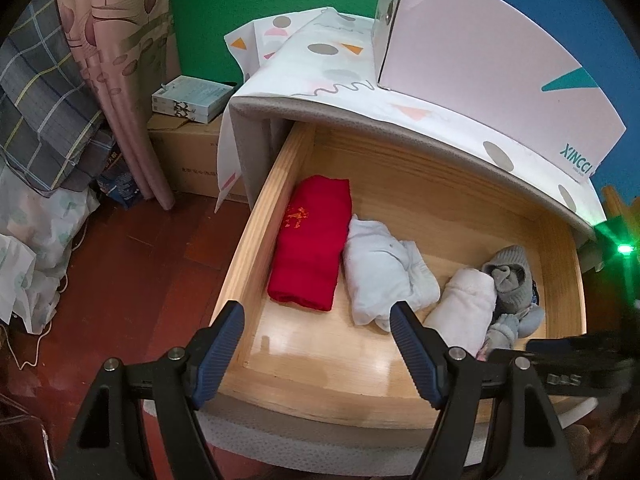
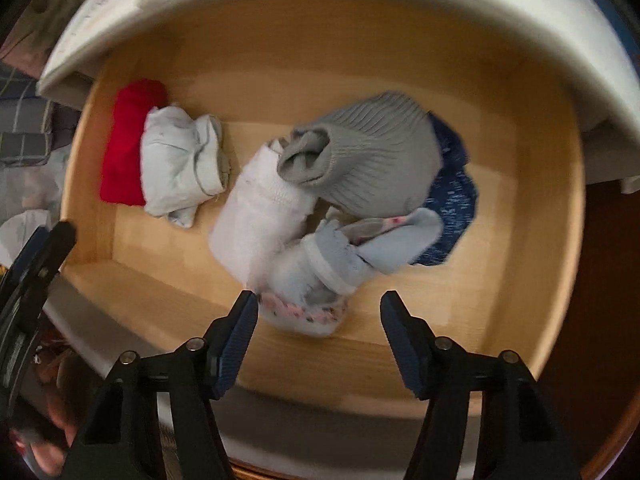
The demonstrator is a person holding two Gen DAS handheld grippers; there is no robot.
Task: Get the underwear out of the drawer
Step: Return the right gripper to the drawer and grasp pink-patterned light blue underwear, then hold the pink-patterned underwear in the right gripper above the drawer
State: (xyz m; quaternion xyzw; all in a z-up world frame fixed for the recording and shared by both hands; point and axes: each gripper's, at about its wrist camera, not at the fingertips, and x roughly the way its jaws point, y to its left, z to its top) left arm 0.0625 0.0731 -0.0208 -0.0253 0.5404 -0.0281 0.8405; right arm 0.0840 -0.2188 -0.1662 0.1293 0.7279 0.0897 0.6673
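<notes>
Right now both tongs stand spread wide with nothing between their blue pads. The left gripper (image 1: 316,312) hangs above the near front corner of the open wooden drawer (image 1: 256,240), its left finger over the drawer's side wall and its right finger over the near end of a crumpled pale white bundle (image 1: 380,272). Just beyond the gap between its fingers lies a folded red garment (image 1: 310,240), flat on the drawer floor and touching the pale bundle's left side. Farther right sit a white roll (image 1: 466,304) and a grey ribbed sock ball (image 1: 510,270).

The right gripper (image 2: 318,300) hovers over the drawer's right half. Directly past its fingertips is a fuzzy white piece with pink specks (image 2: 304,312), pressed against a light blue sock (image 2: 360,248). Beyond those rest the white roll (image 2: 260,212), the grey ribbed sock ball (image 2: 372,160) and a dark blue speckled cloth (image 2: 454,200). Farthest off, to the left, lie the pale bundle (image 2: 176,164) and the red garment (image 2: 124,140). Which piece is underwear cannot be told.
</notes>
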